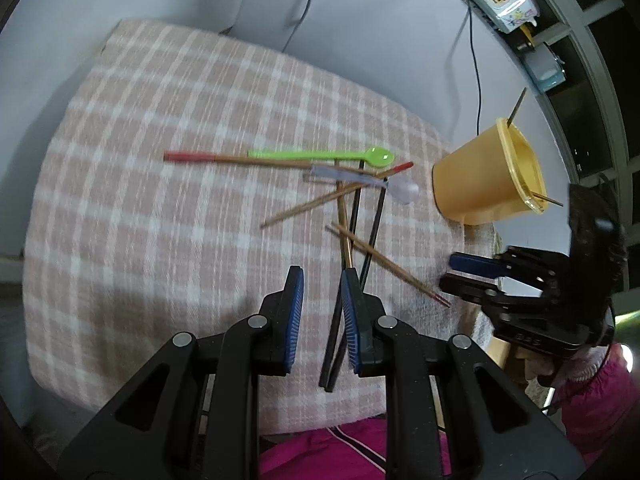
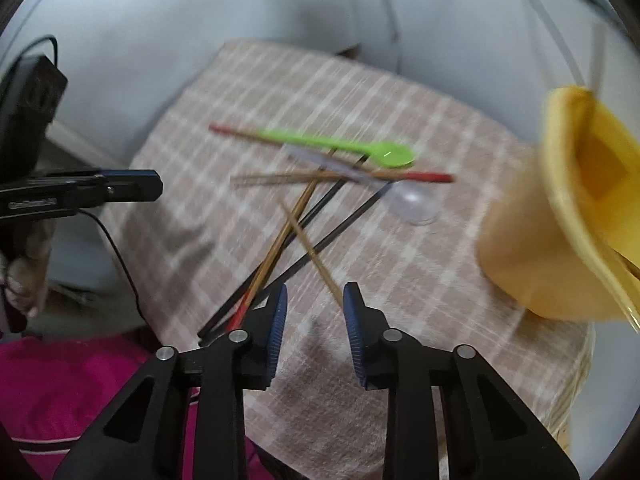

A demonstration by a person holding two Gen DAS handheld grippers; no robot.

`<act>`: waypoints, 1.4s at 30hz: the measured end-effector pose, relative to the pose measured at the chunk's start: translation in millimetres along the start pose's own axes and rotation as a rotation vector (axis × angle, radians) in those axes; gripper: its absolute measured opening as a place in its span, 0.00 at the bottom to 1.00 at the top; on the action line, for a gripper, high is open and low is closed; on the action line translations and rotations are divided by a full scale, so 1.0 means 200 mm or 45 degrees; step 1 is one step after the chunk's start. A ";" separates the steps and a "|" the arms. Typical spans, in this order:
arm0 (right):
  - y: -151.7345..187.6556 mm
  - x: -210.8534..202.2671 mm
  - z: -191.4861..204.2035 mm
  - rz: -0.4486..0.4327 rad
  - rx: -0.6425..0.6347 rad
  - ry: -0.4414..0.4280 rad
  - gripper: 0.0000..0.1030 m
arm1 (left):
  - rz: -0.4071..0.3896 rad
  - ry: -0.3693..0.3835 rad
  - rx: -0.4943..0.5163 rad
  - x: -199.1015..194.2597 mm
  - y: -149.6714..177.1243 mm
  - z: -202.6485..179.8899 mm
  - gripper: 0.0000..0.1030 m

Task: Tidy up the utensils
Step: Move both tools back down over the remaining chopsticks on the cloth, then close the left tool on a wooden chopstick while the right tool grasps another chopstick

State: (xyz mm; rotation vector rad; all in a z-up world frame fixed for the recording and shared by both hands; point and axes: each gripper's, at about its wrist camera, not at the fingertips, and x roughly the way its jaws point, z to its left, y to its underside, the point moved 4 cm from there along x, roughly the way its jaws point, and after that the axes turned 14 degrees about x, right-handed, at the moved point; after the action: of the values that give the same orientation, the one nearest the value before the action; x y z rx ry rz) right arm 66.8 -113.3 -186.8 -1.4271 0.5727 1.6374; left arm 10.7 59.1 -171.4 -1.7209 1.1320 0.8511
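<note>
Left hand-held gripper [image 1: 322, 276] just above scattered chopsticks [image 1: 352, 236]

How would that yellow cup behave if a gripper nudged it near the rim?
The yellow cup looks like thin plastic, so it is probably light and would slide on the checked cloth. It widens toward the rim and stands close to the table edge, so a high push might tip it. The chopsticks leaning inside could shift or fall out.

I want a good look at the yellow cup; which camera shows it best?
The left wrist view: the yellow cup is whole and fairly sharp there, with sticks poking out. The right wrist view shows it blurred and cut off.
</note>
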 end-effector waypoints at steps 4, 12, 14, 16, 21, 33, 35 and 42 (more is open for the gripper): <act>-0.01 0.10 0.01 0.083 -0.075 0.027 0.20 | 0.013 0.030 -0.057 0.05 0.04 0.00 0.17; -0.02 0.25 0.01 0.167 -0.129 0.077 0.17 | 0.098 0.107 -0.058 0.20 0.07 -0.04 0.17; -0.02 0.27 0.01 0.175 -0.122 0.079 0.16 | 0.114 0.119 -0.049 0.23 0.06 -0.05 0.17; -0.02 0.30 0.00 0.182 -0.119 0.091 0.16 | 0.127 0.128 -0.043 0.26 0.05 -0.07 0.17; -0.02 0.36 -0.02 0.198 -0.088 0.099 0.13 | 0.181 0.143 -0.021 0.36 0.01 -0.11 0.17; -0.09 0.39 -0.04 0.200 -0.014 0.052 0.10 | 0.245 0.100 -0.006 0.49 -0.07 -0.11 0.17; -0.10 0.38 -0.06 0.201 0.023 0.041 0.10 | 0.251 0.096 0.003 0.51 -0.09 -0.11 0.17; -0.05 0.34 -0.19 0.214 0.206 -0.015 0.07 | 0.277 0.043 0.008 0.60 -0.15 -0.11 0.17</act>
State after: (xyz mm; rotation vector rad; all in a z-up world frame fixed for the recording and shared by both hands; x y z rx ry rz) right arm 99.1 -117.8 -258.4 -1.2788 0.8187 1.6869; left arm 81.1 5.5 -259.5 -1.6321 1.3608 0.9518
